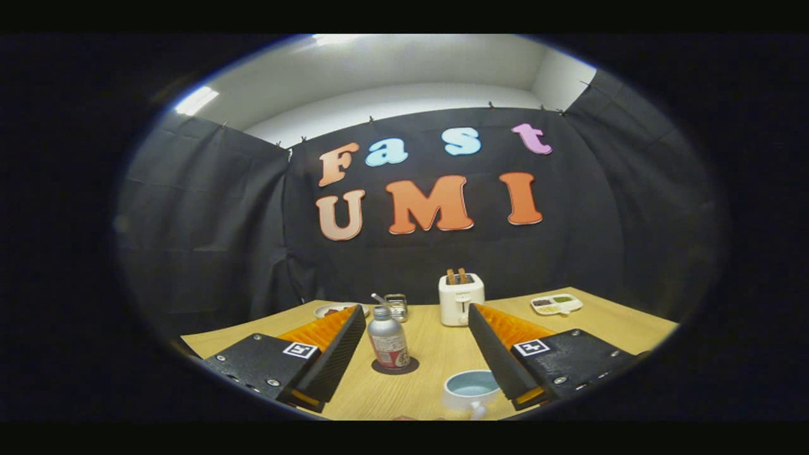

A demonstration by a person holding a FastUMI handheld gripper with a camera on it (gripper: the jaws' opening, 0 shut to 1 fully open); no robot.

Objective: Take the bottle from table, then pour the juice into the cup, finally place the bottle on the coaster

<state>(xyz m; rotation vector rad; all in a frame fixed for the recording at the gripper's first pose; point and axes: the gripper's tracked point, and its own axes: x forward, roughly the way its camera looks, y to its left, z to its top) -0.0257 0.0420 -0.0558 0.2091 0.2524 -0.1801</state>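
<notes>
Tongs (417,316) wide apart, bottle (388,344) on coaster (395,366) between them, cup (471,390) nearer.

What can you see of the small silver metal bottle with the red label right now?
The small silver metal bottle with the red label stands upright on a dark round coaster on the pale wooden table. Its screw cap is on, above rounded shoulders, and the label wraps its lower body. It sits between the open gripper fingers, close to the left finger, and neither finger seems to touch it.
</notes>
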